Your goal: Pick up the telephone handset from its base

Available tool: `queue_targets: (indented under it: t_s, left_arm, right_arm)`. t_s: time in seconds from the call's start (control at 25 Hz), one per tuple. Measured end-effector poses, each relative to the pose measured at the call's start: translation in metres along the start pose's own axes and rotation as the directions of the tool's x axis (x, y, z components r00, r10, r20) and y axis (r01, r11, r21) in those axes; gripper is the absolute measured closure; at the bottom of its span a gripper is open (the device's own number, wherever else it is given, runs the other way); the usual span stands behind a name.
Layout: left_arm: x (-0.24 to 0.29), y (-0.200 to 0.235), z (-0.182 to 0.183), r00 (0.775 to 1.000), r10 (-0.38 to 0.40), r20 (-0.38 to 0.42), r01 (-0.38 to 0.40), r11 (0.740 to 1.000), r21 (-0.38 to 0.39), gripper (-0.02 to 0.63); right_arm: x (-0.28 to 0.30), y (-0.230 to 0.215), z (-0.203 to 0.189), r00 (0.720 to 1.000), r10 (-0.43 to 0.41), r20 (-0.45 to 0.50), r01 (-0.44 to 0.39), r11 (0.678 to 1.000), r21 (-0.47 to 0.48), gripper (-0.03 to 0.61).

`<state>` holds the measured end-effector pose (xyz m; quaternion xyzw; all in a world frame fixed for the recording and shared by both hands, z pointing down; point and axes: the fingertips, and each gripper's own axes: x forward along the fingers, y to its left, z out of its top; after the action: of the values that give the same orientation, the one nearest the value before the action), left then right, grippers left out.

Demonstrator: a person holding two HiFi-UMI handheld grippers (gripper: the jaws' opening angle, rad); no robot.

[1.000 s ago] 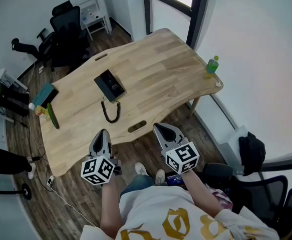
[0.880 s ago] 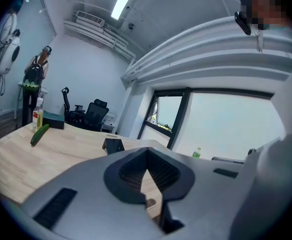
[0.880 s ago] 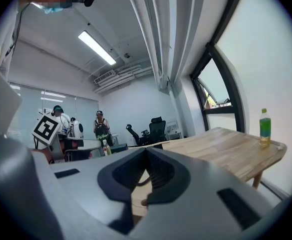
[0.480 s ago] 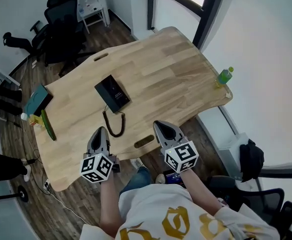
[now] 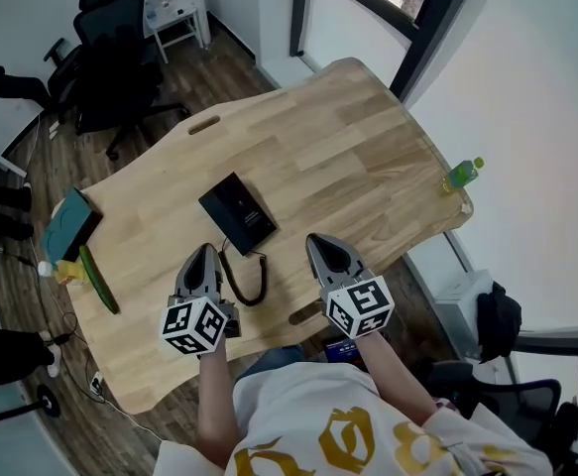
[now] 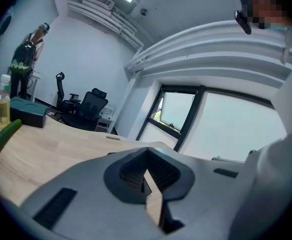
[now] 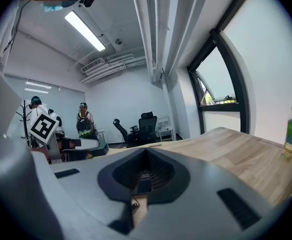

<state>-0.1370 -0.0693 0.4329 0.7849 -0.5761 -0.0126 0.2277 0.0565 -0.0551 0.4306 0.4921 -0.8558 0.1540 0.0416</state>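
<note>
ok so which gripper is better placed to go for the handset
Probably left: the left gripper is nearer the telephone, which lies just ahead of it; the right gripper sits farther to the side. Both are shut, so open first.

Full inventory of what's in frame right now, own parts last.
table: 1, light wood, centre
phone: 1, black, on table ahead of grippers
cord: 1, black, coiled, from phone toward near edge
green bottle: 1, green, table's right corner
box: 1, teal, table's left end
cucumber: 1, green, beside box
yellow bottle: 1, yellow contents, by box
chairs: several, black, floor beyond table
side table: 1, white, far corner
bag: 1, black, right of table
left gripper: 1, grey, shut, empty, left of cord
right gripper: 1, grey, shut, empty, right of cord
</note>
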Motion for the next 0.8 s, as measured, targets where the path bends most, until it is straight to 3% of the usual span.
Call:
queue_targets:
  t_s: [0.32, 0.56, 0.8]
  left_arm:
    - [0.020, 0.018, 0.012, 1.000, -0.025, 0.013, 0.025, 1.000, -0.003, 0.609]
    - [0.022, 0.025, 0.016, 1.000, 0.011, 0.001, -0.011, 1.000, 0.028, 0.609]
    - [0.029, 0.032, 0.019, 1.000, 0.027, 0.012, -0.027, 1.000, 0.004, 0.609]
  right_arm:
    - [0.028, 0.009, 0.010, 1.000, -0.005, 0.015, 0.004, 0.999, 0.034, 0.574]
    - [0.042, 0.017, 0.004, 0.999, 0.018, -0.039, -0.019, 1.000, -0.011, 0.574]
    - [0.057, 0.019, 0.002, 0.997, 0.062, -0.051, -0.063, 0.998, -0.010, 0.574]
